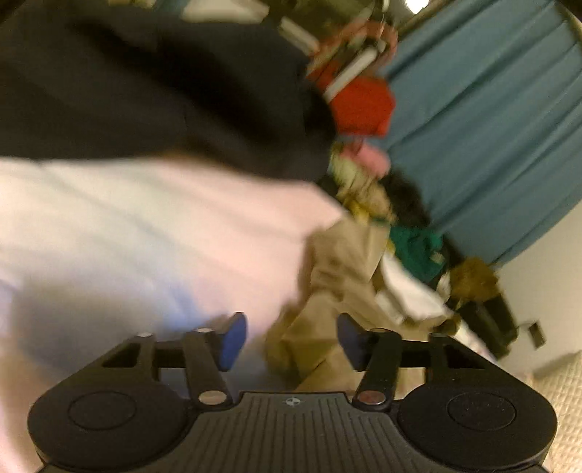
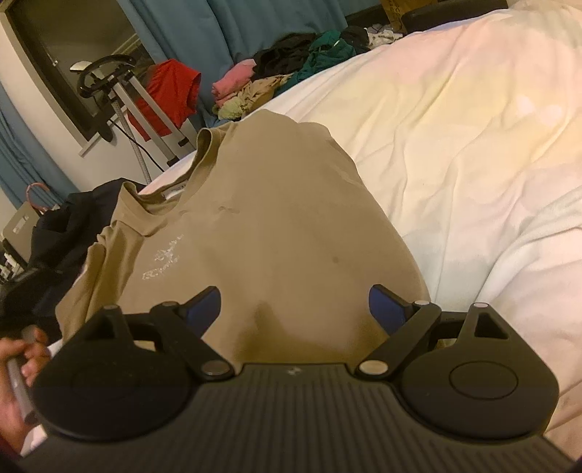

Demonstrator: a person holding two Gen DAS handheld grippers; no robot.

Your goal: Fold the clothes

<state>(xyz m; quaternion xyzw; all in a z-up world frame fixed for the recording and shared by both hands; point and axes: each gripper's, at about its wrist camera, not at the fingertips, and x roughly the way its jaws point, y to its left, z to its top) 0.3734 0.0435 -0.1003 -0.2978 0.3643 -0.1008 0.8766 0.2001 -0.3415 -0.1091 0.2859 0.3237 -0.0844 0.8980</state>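
White bedding (image 1: 127,233) fills the near left of the left wrist view, with a blue curtain (image 1: 491,127) far right and a row of loose clothes (image 1: 367,174) running between them. The left gripper (image 1: 291,340) hangs with its jaws partly apart and nothing between the pads; tan cloth (image 1: 338,276) lies just beyond the right finger, likely an edge of the shirt to be folded, though heavy blur makes that a guess. A dark garment (image 1: 145,83) covers the far left. The half-open jaws suit a grab at a hem or sleeve rather than a hold.

Across the right wrist view the same bedding (image 2: 454,145) spreads right and far, giving a broad flat place to fold on. The tan shirt (image 2: 262,225) lies face up along it, collar far left, printed chest toward the left, hem near the camera. The right gripper (image 2: 294,309) sits over that near hem with jaws wide and empty, the cloth below them rather than pinched. A hand (image 2: 22,367) shows at the near left edge, gripping a handle. Unfolded clothes (image 2: 283,72) wait far off by the curtain (image 2: 225,32), clear of the working patch.
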